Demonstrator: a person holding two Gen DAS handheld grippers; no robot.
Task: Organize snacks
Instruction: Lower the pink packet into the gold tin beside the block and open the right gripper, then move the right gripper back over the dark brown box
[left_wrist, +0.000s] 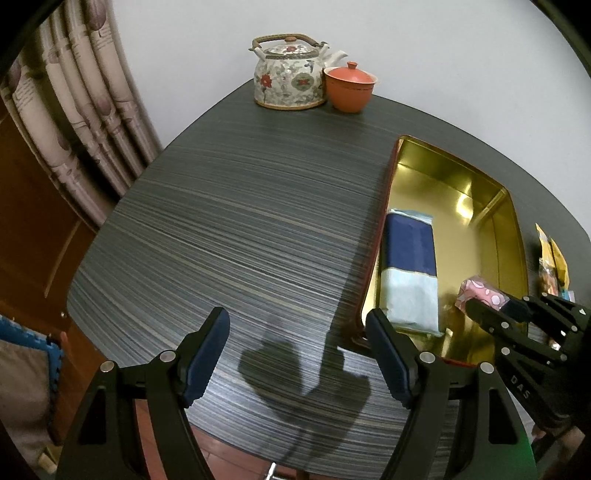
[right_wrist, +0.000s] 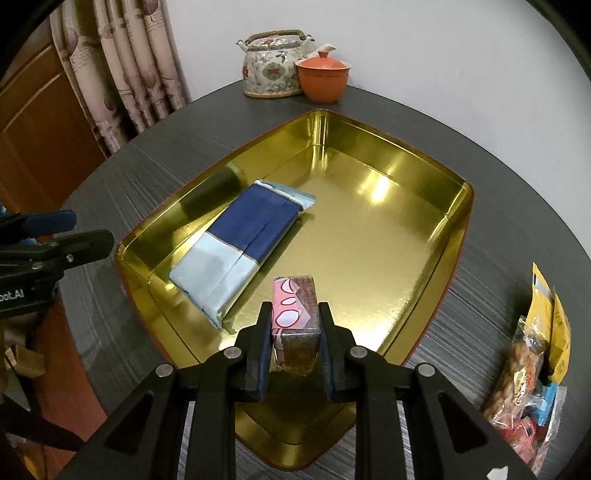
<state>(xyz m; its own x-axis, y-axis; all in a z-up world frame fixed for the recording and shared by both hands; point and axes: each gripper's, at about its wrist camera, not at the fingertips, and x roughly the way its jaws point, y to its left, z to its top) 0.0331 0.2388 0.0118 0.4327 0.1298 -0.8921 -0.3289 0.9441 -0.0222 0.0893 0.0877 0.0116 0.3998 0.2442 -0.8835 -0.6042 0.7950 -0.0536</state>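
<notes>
Right wrist view: right tool clamps the pink snack pack, long axis pointing ahead, over the gold tin beside the blue pack; left tool gapes empty.

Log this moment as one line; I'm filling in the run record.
right hand-held gripper: shut on pink snack pack over gold tin | left hand-held gripper: open, over table | blue packet: in tin

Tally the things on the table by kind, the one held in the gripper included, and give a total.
Gold tins: 1, the tin.
Wrapped packs in or over the tin: 2, the blue pack lying inside and the pink pack held in the right gripper.
Tea vessels: 2, the teapot and the orange lidded cup.
Loose snack piles: 1, the bags; number unclear.
Total: 6.
</notes>
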